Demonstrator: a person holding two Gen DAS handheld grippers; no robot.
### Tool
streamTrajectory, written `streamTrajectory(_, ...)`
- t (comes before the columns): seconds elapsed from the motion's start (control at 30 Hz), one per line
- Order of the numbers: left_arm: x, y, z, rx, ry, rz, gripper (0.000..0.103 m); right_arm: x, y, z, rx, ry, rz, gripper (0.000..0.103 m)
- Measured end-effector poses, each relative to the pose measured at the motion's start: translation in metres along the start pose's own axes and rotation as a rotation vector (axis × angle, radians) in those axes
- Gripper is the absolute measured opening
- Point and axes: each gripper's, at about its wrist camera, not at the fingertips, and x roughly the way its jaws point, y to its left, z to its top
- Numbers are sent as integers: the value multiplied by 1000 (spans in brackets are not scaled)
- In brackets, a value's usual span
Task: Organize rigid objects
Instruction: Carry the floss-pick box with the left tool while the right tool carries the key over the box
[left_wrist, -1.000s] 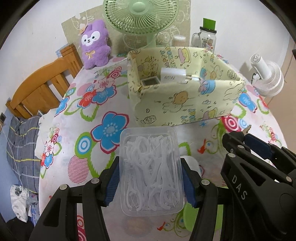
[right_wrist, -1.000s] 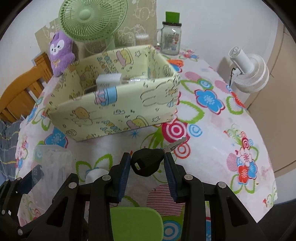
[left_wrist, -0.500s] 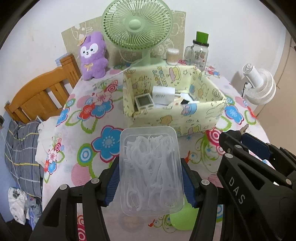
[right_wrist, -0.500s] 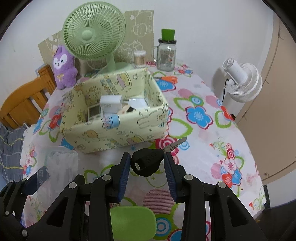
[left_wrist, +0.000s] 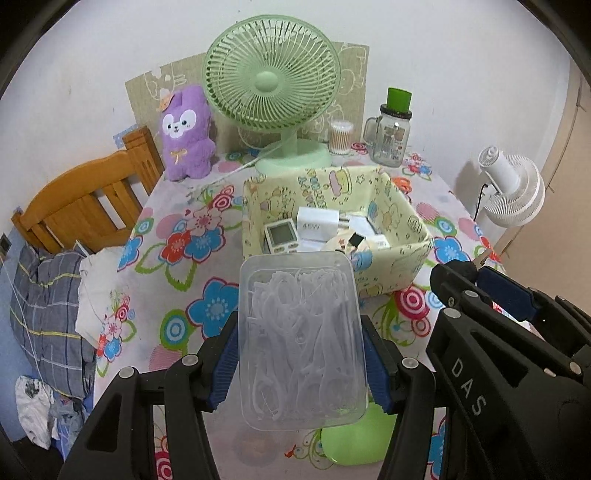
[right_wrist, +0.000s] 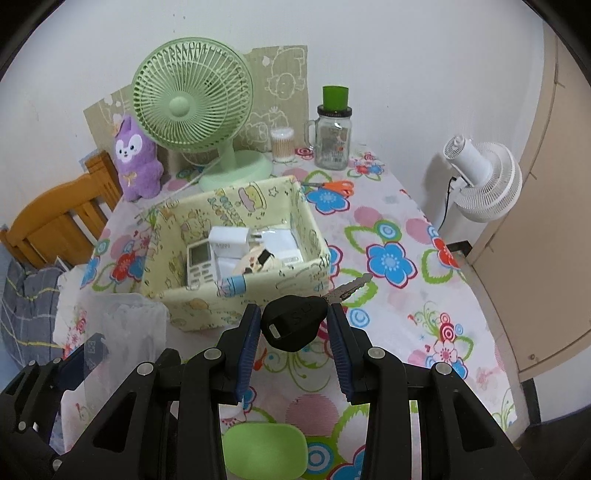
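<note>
We are working over the round table under a flower-print cloth (right_wrist: 402, 295), and it is carrying everything else, so we are keeping both loads raised above it rather than dragging them across the fabric. Behind the work area the pale green desk fan (left_wrist: 271, 79) and the purple plush rabbit (left_wrist: 186, 133) are standing against the wall, out of our path.

Nearer, the yellow cartoon-print fabric box (right_wrist: 236, 295) is sitting open-topped in the middle of the table. It is already holding a white 45W charger block (left_wrist: 317, 221) and a small white device with a screen (left_wrist: 280, 236), which we judge marks it as the collecting place.

Our left gripper (left_wrist: 299, 354) is closing its blue pads on the long sides of the clear rectangular plastic container of white floss picks (left_wrist: 301, 343), jaws spread wide to the container's width. We are holding it flat, probably so the picks are not shifting, and it is hanging just short of the box's near wall.

Our right gripper (right_wrist: 293, 325) is pinching the black plastic-headed key (right_wrist: 293, 323) by its head, jaws fairly narrow. The metal blade is pointing forward and right, free of the pads, toward the box's near right corner. We are gripping the head because it is giving the pads the broadest surface.
</note>
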Motion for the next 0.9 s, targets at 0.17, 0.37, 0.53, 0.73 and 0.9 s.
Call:
streamTrajectory(0.17, -4, -2, 11, -5, -18, -9, 62, -5, 1, 12, -6, -14, 9, 40)
streamTrajectory(0.37, -6, -4, 25, -7, -39, -1, 62, -4, 1, 26, -7, -22, 31, 40)
streamTrajectory(0.53, -4, -4, 37, -21, -45, 2, 62, 1, 0, 40, -21, -20, 46, 40)
streamTrajectory(0.73, 6, -3, 48, -53, -36, 20, 62, 16, 3, 55, -60, -14, 77, 40)
streamTrajectory(0.9, 17, 0, 56, -54, -24, 57, 62, 31, 7, 62, -66, -9, 108, 40)
